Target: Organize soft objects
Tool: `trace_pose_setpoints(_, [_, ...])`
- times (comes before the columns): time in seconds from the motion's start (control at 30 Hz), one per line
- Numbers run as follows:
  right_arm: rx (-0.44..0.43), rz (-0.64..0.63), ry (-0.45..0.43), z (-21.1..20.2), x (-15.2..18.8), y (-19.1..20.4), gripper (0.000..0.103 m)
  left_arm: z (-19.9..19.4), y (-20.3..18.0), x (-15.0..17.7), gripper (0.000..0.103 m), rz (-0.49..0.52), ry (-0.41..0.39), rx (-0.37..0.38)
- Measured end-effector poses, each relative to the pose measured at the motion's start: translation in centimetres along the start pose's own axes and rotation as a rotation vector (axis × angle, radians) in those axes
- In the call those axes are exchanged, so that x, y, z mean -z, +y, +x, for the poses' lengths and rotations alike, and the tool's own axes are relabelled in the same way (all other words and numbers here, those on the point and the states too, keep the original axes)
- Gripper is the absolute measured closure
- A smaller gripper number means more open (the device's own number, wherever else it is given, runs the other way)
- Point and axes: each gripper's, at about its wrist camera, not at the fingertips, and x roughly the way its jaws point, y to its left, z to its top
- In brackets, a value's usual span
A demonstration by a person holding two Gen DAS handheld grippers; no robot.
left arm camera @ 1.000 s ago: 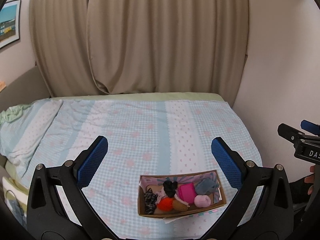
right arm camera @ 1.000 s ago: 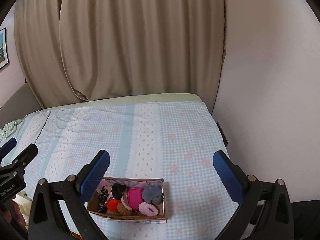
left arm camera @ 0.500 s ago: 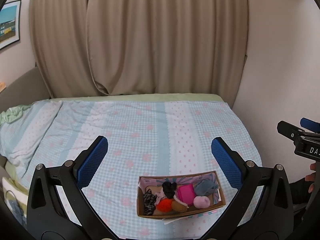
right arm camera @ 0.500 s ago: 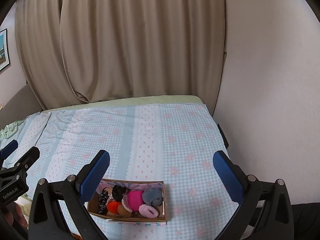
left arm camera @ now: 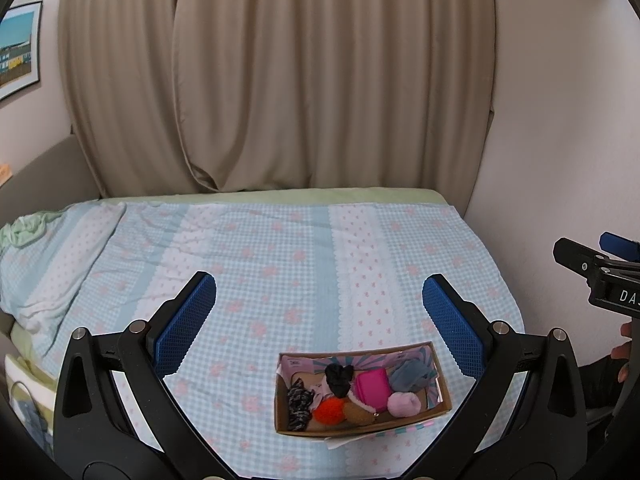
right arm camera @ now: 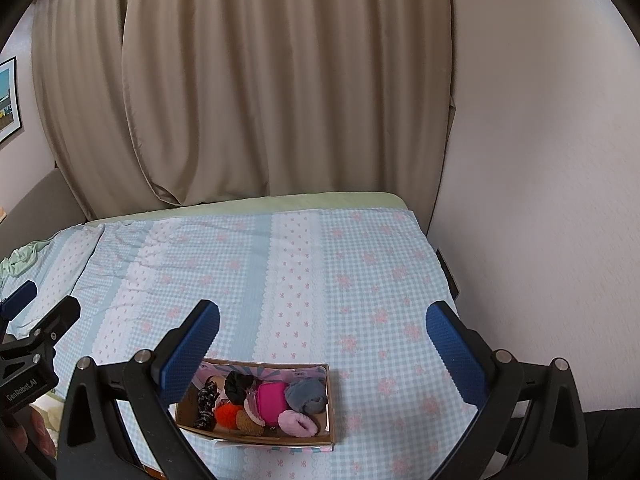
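**A:** Where is the box?

**B:** The cardboard box (left arm camera: 438, 408) sits on the bed (left arm camera: 280, 264), low in the left wrist picture and a bit right of the middle. In the right wrist picture it is low and left of the middle.

**A:** What is inside it?

**B:** Soft little things, all packed close. A black scrunchie (left arm camera: 339, 376) is at the back. A bright pink one (left arm camera: 373, 385) is just beside it, and a grey one (left arm camera: 410, 376) is in the back right corner. In front are an orange fluffy one (left arm camera: 329, 410), a brown one (left arm camera: 359, 413) and a pale pink one (left arm camera: 404, 404). A black and white one (left arm camera: 299, 402) lies along the left wall.

**A:** Is the left gripper (left arm camera: 320, 322) holding something?

**B:** No. Its two blue fingers (left arm camera: 186, 322) are spread wide with nothing between them. It hangs above the bed, apart from the box.

**A:** And the right gripper (right arm camera: 322, 342)?

**B:** The same. Its blue fingers (right arm camera: 452, 354) are wide apart and grasp nothing. Its left finger covers the box's left end in that picture.

**A:** What is behind the bed?

**B:** Tan curtains (left arm camera: 280, 80) fill the top of both pictures. A white wall (right arm camera: 540, 160) is on the right. A framed picture (left arm camera: 20, 48) hangs at the upper left.
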Motion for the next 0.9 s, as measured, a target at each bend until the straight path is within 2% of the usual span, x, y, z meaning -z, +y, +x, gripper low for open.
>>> trace_pose_setpoints(0.9, [-0.022,-0.012,-0.014,-0.13,-0.29,-0.43,0.0,-0.25,-0.08,-0.15,0.0,0.014,-0.022,-0.003])
